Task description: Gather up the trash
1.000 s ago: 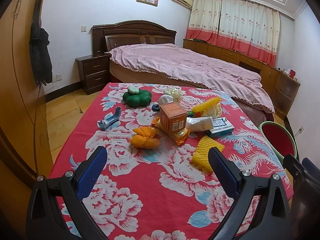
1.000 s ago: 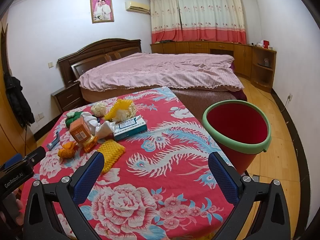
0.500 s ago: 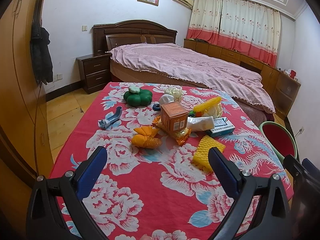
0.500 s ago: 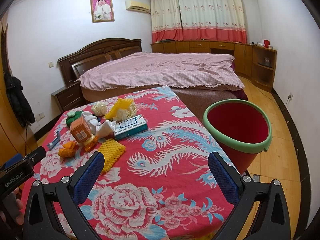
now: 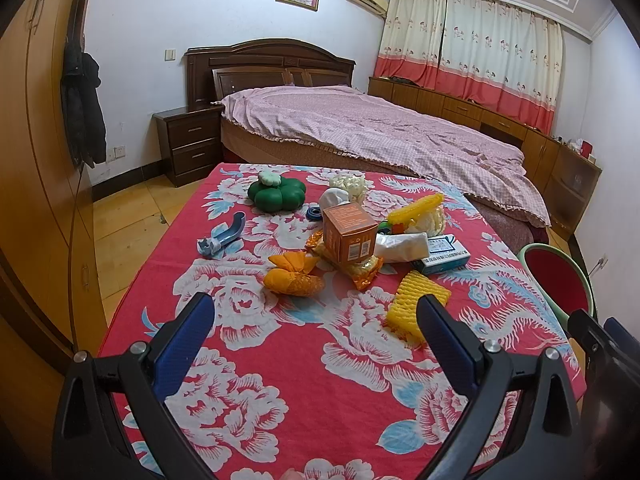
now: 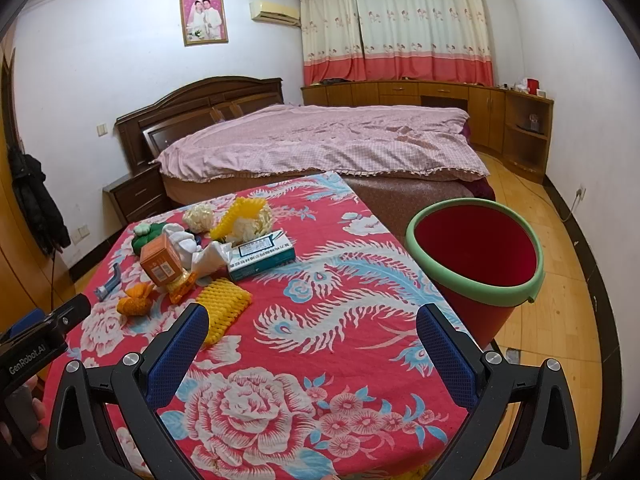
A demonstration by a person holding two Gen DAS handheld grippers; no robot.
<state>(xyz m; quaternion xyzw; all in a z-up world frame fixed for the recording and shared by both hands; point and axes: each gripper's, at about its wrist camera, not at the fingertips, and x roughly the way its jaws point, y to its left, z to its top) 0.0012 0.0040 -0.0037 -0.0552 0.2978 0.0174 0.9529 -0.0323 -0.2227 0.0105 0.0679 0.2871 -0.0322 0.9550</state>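
Spread across a red floral table (image 5: 304,376): a heap of trash (image 5: 352,240) mid-cloth. Beside the table's right edge, a red bucket (image 6: 476,248). Hovering at the near edge, left gripper (image 5: 314,316) and right gripper (image 6: 312,328), both gaping wide, empty.

A home bedroom — made bed (image 5: 380,136), nightstand (image 5: 188,144), curtains (image 6: 396,28), wall portrait (image 6: 204,19).
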